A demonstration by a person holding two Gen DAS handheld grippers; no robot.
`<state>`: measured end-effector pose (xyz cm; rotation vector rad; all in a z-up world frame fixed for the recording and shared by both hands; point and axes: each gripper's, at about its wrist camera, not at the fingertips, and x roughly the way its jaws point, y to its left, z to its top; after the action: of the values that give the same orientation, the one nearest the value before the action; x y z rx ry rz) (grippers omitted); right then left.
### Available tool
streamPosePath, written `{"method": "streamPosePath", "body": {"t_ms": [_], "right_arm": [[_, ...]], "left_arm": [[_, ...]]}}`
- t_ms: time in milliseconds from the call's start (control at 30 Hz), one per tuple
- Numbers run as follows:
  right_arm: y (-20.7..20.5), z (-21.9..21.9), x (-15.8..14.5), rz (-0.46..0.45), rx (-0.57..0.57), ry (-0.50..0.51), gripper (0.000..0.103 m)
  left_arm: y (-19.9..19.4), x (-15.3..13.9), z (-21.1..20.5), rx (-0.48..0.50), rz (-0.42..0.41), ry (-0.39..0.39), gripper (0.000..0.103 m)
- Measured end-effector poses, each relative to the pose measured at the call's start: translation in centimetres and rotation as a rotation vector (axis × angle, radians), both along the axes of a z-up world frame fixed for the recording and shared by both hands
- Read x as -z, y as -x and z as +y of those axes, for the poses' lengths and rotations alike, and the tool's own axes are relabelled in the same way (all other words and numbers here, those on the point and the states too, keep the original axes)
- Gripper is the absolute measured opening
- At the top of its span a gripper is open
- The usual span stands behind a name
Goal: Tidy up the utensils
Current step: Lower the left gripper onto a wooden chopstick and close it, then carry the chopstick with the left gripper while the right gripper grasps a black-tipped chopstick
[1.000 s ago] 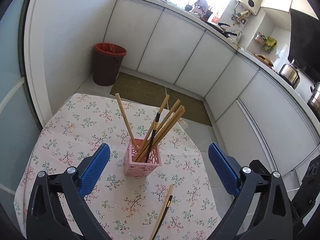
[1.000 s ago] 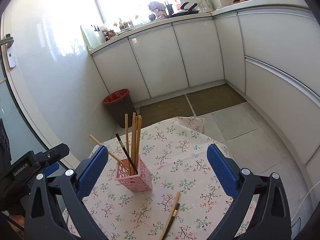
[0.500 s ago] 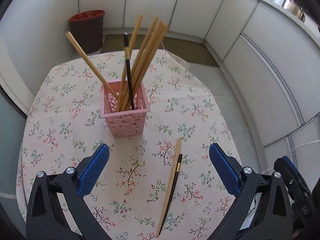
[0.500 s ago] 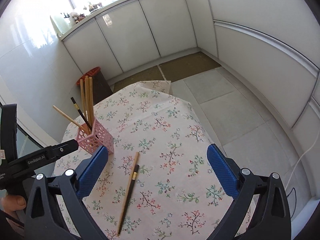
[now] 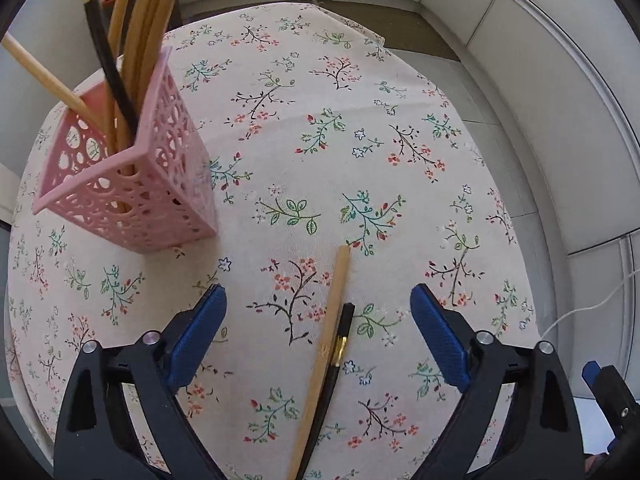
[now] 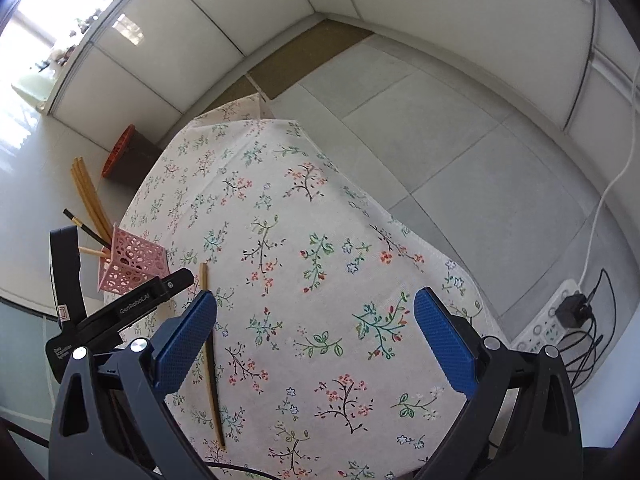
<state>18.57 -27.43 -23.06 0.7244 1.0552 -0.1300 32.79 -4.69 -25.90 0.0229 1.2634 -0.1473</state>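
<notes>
A light wooden chopstick (image 5: 325, 350) and a black chopstick (image 5: 335, 364) lie side by side on the flowered tablecloth (image 5: 360, 140). My left gripper (image 5: 316, 296) points down over their far ends. Its jaws are closing with both sticks between them, and the blue pads are clear of the sticks. A pink openwork basket (image 5: 120, 188) stands to the left with several chopsticks upright in it. My right gripper (image 6: 316, 296) hangs open over bare cloth. The same pair of chopsticks (image 6: 210, 376) runs just beside its left finger. The basket (image 6: 132, 264) sits further left, behind the left gripper's black body (image 6: 120, 312).
The round table's edge drops to a grey tiled floor (image 6: 460, 152) on the right. A dark bin with a red rim (image 6: 124, 152) stands by white cabinets. A power strip with cables (image 6: 556, 316) lies on the floor at the right.
Both grippers have come down toward the table and tipped downward. The basket and the two loose chopsticks now look much larger. The left jaws have narrowed a little around the sticks.
</notes>
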Motion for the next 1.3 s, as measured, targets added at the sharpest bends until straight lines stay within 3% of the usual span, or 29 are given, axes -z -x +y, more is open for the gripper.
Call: {"method": "streamPosePath", "body": {"t_ms": [100, 133, 233, 400, 467, 733, 967, 1300], "right_arm": [[0.1, -0.8, 0.5, 0.015, 0.033, -0.039, 0.096], [0.2, -1.0, 0.6, 0.018, 0.042, -0.040, 0.096], [0.2, -1.0, 0.8, 0.028, 0.036, -0.040, 0.096], [-0.3, -0.4, 1.1, 0.040, -0.001, -0.030, 0.096], [-0.5, 0.1, 1.0, 0.040, -0.018, -0.012, 0.096], [-1.9, 4.0, 1.2, 0.048, -0.139, 0.066, 0.096], [-3.6, 8.4, 2.0, 0.059, -0.251, 0.149, 0.096], [-7.2, 15.2, 4.3, 0.134, -0.360, 0.220, 0.096]], "left_arm": [[-0.9, 1.4, -0.4, -0.001, 0.040, 0.028, 0.059], [-1.1, 1.7, -0.5, -0.004, 0.045, 0.021, 0.057], [-1.4, 2.1, -0.7, 0.000, 0.028, 0.006, 0.045], [-1.7, 2.3, -0.1, 0.000, -0.013, -0.050, 0.013], [-1.7, 2.3, 0.2, -0.001, -0.016, -0.060, 0.007], [0.4, 0.7, 2.7, 0.002, -0.046, -0.046, 0.007], [3.1, -3.3, 5.0, 0.010, -0.112, -0.003, 0.007], [8.4, -9.5, 7.8, -0.012, -0.280, 0.027, 0.007]]}}
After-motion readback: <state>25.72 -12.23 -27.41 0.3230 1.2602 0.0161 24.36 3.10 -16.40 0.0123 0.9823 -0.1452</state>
